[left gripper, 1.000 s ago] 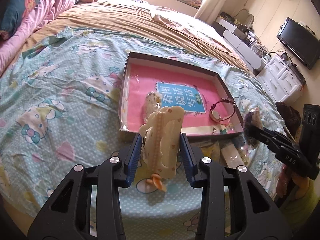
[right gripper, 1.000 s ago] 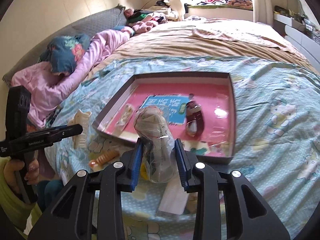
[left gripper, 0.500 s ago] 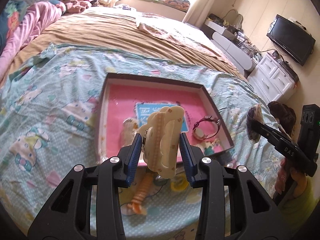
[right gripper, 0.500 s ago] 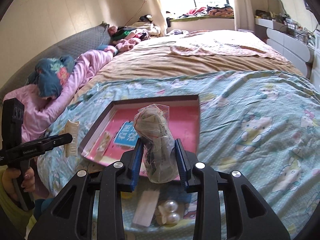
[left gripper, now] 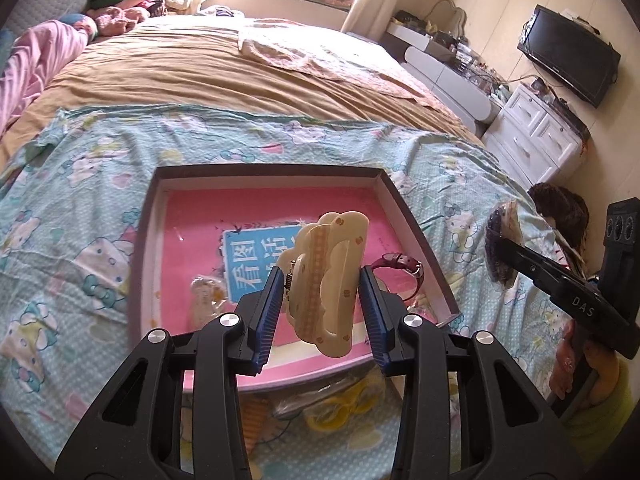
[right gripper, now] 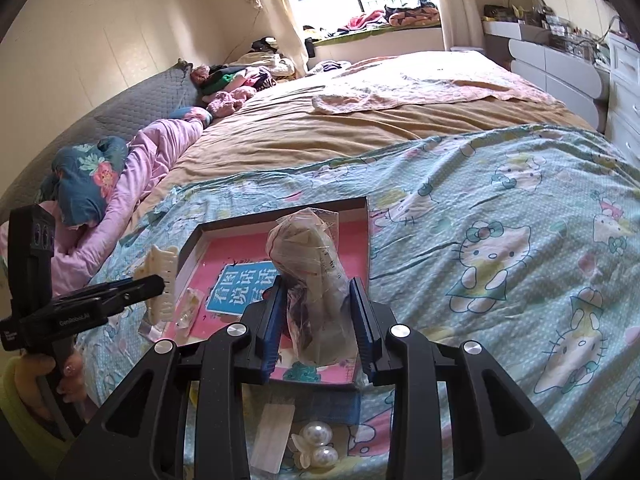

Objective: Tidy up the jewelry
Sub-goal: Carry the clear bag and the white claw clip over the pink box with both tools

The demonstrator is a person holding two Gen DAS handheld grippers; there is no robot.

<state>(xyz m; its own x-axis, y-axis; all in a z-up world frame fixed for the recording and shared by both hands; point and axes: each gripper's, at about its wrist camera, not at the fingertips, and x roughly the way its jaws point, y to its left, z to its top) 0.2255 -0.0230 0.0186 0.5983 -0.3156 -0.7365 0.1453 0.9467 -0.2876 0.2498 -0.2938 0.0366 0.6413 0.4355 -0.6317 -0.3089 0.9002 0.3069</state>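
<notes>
Between the left gripper's (left gripper: 322, 306) blue pads, a cream cloud-shaped hair claw (left gripper: 326, 284) was clamped above the pink-lined tray (left gripper: 416, 232). A crumpled clear bag (right gripper: 314, 280) was pinched by the right gripper (right gripper: 316, 324); its contents were indistinct.

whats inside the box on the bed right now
Inside the box, on its pink base: a red-strapped watch and a small clear packet. The held hair claw and gripper fingers cover part of the floor.

Watch (left gripper: 400, 270) in tray (left gripper: 146, 240) on bed (left gripper: 240, 76)
</notes>
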